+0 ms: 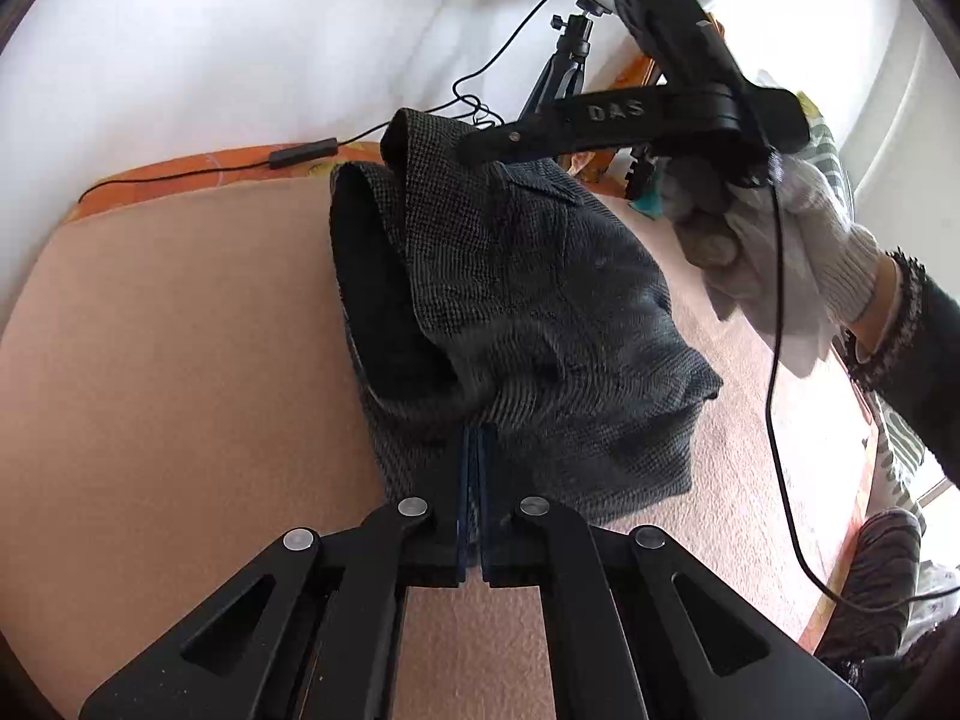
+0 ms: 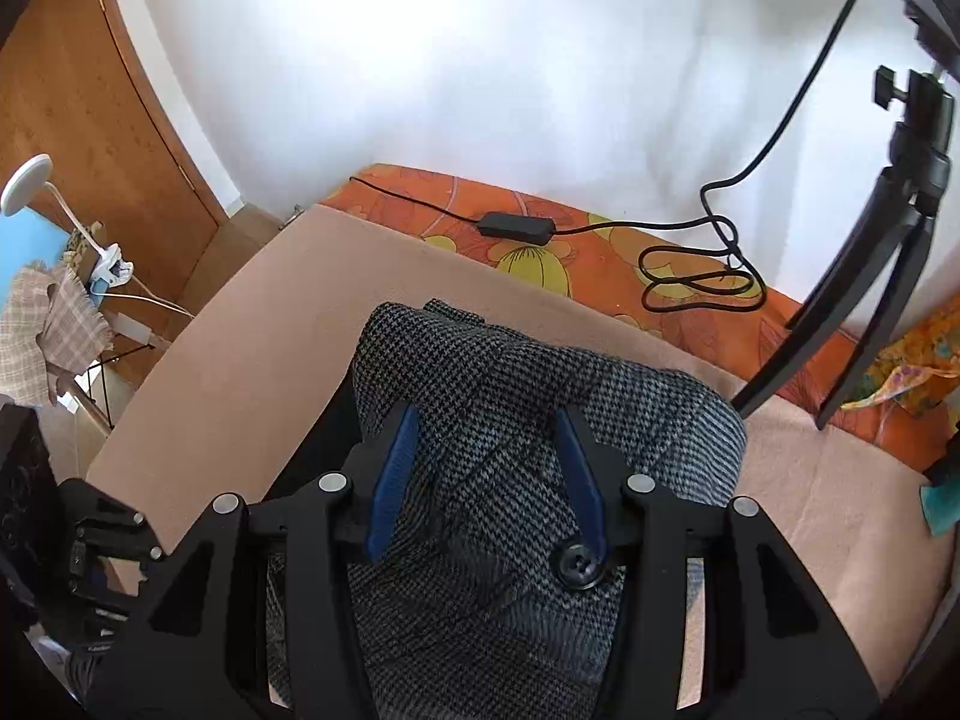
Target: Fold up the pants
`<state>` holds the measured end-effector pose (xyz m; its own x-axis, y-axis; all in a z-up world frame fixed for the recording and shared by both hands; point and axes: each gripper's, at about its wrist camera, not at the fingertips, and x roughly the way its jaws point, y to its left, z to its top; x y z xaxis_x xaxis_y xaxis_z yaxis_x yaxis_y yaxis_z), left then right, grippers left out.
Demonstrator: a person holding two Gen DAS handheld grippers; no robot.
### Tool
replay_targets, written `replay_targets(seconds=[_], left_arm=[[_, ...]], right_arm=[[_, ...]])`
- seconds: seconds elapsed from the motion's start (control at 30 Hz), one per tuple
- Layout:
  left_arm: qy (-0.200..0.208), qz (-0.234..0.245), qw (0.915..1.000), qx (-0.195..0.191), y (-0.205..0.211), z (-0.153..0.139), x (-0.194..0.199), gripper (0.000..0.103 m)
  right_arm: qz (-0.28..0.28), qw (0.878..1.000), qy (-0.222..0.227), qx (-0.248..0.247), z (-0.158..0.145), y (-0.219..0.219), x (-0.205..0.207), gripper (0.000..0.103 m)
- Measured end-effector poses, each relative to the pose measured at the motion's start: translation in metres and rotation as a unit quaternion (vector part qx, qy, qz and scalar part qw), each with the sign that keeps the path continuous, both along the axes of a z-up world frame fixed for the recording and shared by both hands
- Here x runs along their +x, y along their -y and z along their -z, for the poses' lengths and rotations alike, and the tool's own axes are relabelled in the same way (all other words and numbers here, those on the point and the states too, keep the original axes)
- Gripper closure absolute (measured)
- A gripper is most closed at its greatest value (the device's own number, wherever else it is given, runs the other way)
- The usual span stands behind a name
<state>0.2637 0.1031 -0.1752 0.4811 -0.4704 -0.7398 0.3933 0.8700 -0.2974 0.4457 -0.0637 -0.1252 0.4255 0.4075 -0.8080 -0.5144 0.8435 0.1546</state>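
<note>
The grey checked pants (image 1: 540, 312) lie folded in a thick bundle on the pink bed surface (image 1: 180, 360). My left gripper (image 1: 477, 438) is shut on the near edge of the pants, blue pads pressed together on the cloth. My right gripper (image 2: 486, 426) is open, its blue pads (image 2: 390, 480) spread wide over the pants (image 2: 510, 540), near a black button (image 2: 579, 564). In the left wrist view the right gripper (image 1: 480, 147) reaches over the far top of the bundle, held by a white-gloved hand (image 1: 768, 252).
A tripod (image 2: 870, 276) with a ring light stands at the far right by the white wall. A black cable with an inline box (image 2: 516, 225) lies on the orange flowered sheet (image 2: 600, 252). A cable (image 1: 780, 420) hangs from the right gripper. A wooden door (image 2: 78, 90) is at left.
</note>
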Motion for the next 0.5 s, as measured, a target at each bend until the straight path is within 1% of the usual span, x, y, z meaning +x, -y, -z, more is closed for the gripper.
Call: replay_targets(seconds=[0.07, 0.1, 0.2, 0.23, 0.27, 0.3, 0.33, 0.37, 0.4, 0.5], left_arm=[[-0.003, 0.006, 0.9998, 0.017, 0.001, 0.007, -0.009, 0.102], [0.002, 0.005, 0.9997, 0.025, 0.0, 0.008, -0.013, 0.102], [0.022, -0.006, 0.9996, 0.016, -0.007, -0.005, -0.022, 0.101], [0.031, -0.013, 0.9993, 0.014, -0.01, -0.011, -0.022, 0.097], [0.038, -0.02, 0.999, 0.01, -0.012, -0.017, -0.021, 0.092], [0.043, -0.03, 0.9986, 0.003, -0.015, -0.024, -0.018, 0.073], [0.047, -0.038, 0.9981, -0.01, -0.016, -0.029, -0.014, 0.061], [0.052, -0.043, 0.9974, -0.025, -0.016, -0.033, -0.01, 0.061], [0.059, -0.044, 0.9968, -0.029, -0.013, -0.037, -0.007, 0.061], [0.079, -0.032, 0.9962, -0.013, 0.003, -0.045, 0.0, 0.061]], right_arm=[[0.001, 1.0, -0.006, -0.019, 0.015, -0.013, 0.011, 0.053], [0.0, 1.0, -0.008, -0.03, 0.023, -0.02, 0.015, 0.053], [0.003, 0.999, -0.011, -0.047, 0.04, -0.029, 0.021, 0.051], [0.007, 0.999, -0.014, -0.042, 0.042, -0.028, 0.022, 0.051], [0.012, 0.999, -0.019, -0.032, 0.04, -0.025, 0.023, 0.051], [0.016, 0.999, -0.023, -0.02, 0.035, -0.021, 0.023, 0.051], [0.017, 1.0, -0.023, -0.006, 0.028, -0.017, 0.021, 0.051], [0.018, 1.0, -0.021, 0.007, 0.018, -0.01, 0.017, 0.051], [0.019, 1.0, -0.018, 0.018, 0.008, -0.003, 0.012, 0.051], [0.025, 0.998, -0.003, 0.054, -0.023, 0.029, -0.013, 0.051]])
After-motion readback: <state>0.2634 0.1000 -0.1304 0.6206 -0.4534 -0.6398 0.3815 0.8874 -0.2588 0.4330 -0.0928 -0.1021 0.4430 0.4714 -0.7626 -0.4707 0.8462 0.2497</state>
